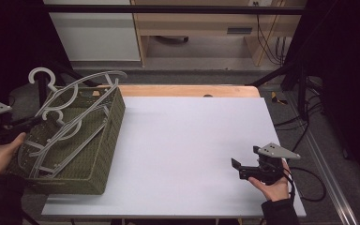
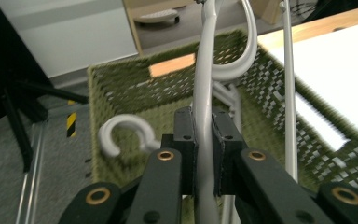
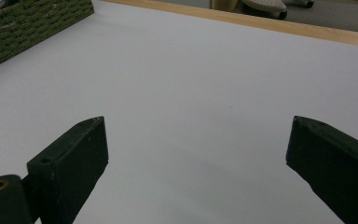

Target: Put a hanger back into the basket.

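My left gripper (image 2: 204,140) is clamped on a grey hanger (image 2: 205,84), which rises tilted out of the green woven basket (image 1: 108,140) at the tabletop's (image 1: 187,140) left edge. More hangers (image 1: 61,145) lie inside the basket. My right gripper (image 1: 238,168) rests near the front right corner, jaws wide apart over bare tabletop.

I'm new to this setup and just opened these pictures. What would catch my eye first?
The green basket at the table's left edge, with grey hangers sticking out of it. The left gripper is shut on one hanger above the basket. The right gripper hangs open over the bare white table at the near right.
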Available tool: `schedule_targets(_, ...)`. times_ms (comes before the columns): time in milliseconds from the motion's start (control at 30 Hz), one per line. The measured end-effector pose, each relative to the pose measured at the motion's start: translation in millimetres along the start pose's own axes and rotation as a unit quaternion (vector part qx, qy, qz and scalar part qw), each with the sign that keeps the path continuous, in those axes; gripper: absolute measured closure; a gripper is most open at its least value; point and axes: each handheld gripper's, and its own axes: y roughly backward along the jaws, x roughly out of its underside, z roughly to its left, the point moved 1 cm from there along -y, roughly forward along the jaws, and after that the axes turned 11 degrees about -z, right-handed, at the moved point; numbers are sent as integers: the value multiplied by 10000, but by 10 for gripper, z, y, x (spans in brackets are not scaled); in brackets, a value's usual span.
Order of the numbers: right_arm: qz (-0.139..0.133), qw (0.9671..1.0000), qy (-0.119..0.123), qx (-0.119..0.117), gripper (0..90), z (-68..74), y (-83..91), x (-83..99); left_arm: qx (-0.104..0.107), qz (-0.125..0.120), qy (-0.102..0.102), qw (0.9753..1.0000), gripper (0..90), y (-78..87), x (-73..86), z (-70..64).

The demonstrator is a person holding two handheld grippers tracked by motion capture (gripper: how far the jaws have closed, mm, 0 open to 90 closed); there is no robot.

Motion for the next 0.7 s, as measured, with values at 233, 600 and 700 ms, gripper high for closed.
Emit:
schedule_targets(233, 9, 10000, 23, -10, 61, 1, -3, 1, -171, 147, 42, 9997, 826, 1, 166, 135)
schedule_targets(600, 49, 10000, 21, 3, 62, 9, -17, 11, -240, 434, -73, 9987, 825, 12, 355, 251)
schedule_targets(700, 52, 10000, 29, -15, 61, 10, -17, 12, -267, 464, -80, 9985, 825, 6, 398, 262)
